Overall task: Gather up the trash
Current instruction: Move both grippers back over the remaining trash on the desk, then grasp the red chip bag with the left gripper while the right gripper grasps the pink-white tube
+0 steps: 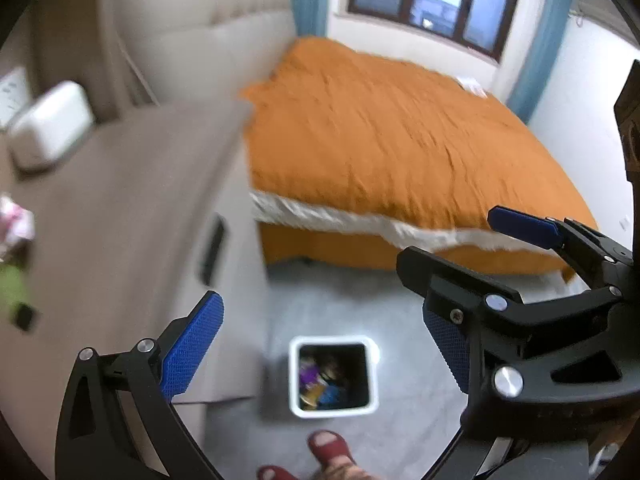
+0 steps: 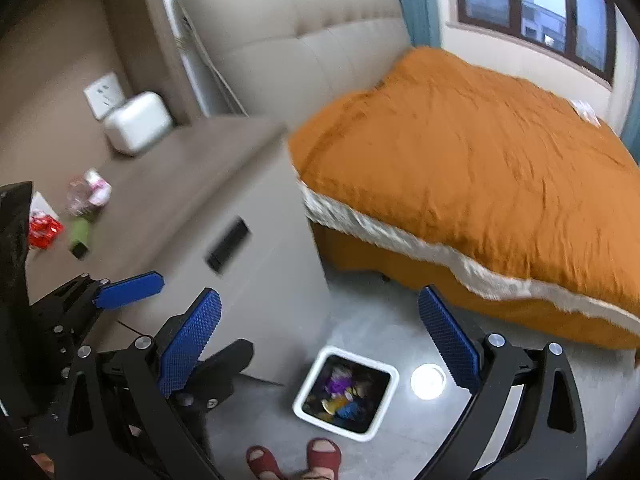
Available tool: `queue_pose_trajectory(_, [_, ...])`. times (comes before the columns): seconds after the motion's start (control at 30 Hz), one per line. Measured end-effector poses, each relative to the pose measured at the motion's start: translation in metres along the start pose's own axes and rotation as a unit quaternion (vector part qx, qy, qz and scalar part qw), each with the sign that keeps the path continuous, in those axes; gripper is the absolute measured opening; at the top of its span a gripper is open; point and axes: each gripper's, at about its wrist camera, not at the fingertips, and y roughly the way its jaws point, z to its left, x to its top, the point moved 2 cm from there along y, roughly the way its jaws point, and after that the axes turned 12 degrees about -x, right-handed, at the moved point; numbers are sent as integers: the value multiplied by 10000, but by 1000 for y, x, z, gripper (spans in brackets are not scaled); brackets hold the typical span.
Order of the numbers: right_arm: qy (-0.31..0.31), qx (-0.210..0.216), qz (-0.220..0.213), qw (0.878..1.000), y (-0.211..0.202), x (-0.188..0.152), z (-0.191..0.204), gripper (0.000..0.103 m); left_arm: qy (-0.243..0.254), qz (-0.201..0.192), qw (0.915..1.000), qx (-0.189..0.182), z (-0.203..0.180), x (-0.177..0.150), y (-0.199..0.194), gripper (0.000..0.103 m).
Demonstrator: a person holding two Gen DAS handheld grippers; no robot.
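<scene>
A: Shown, both views: white square-rimmed waste bin [image 2: 346, 396] on the grey floor [image 2: 360, 320], beside the beige bedside cabinet [image 2: 256, 216], already holding purple, yellow and blue wrappers. Left gripper [image 1: 320, 350] spread wide, empty, above the bin. Right gripper [image 2: 320, 344] likewise spread, nothing between the blue pads.

B: Remaining trash located where?

A: On the cabinet top, far left of the right wrist view: crumpled clear-and-pink plastic wrapper [image 2: 88, 192], red foil packet [image 2: 45, 231], small green tube with a black cap [image 2: 80, 236]. All lying close together, well apart from the bin. White rounded box [image 2: 138, 122] near the wall socket [image 2: 105, 94], probably not trash.

B: Step in hand?

A: Judged as between drops: no item carried, several still to fetch.

B: Requirement for the next move?

A: Swing toward the cabinet top, descent over one loose piece, a light pinch on thin crinkled film. Blur noted; exact edges of the pieces hard to tell.
</scene>
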Motion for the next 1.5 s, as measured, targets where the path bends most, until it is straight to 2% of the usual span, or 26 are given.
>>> queue_pose_trajectory(0.13, [-165,337,-239,9990,-15,23,34,98,-108,-347,9983,450,29,8,-43,98])
queue_pose_trajectory(0.3, [-606,987,-483,9921,-29,47,101,98,-318,-664,9919,1033,74,8,-90,98])
queue_pose_trajectory(0.47, [-1010,1475,-728,9812,-37,70,169,98,-557,-964,9798,1662,127,8,-139,98])
queue_pose_trajectory(0.63, [-1399,1902,-759,9688,-32,88,241,98,-732,-1082,9674,2171,183,4,-172,98])
queue_pose_trajectory(0.9, [-1973,1968,-717,9577,-3,108,313,98,-1068,-1017,9511,2713,270,-10,-197,98])
queue_pose_trajectory(1.07, [-2415,1815,-366,9526,44,115,347,98,-1252,-816,9397,3076,322,-25,-201,98])
queue_pose_trajectory(1.17, [-2840,1571,-107,9458,73,114,365,98,-1492,-643,9378,3067,353,-36,-196,98])
queue_pose_trajectory(1.23, [-3041,1512,32,9406,85,112,374,94,-1582,-532,9400,2976,369,-42,-190,98])
queue_pose_trajectory(1.3, [-3228,1451,119,9352,94,109,382,82,-1610,-457,9426,2889,379,-44,-185,98])
queue_pose_trajectory(1.47, [-3585,1440,90,9223,102,103,396,65,-1571,-345,9541,2524,390,-41,-167,97])
queue_pose_trajectory(1.5, [-3613,1494,96,9203,101,103,398,60,-1545,-312,9559,2477,390,-40,-164,90])
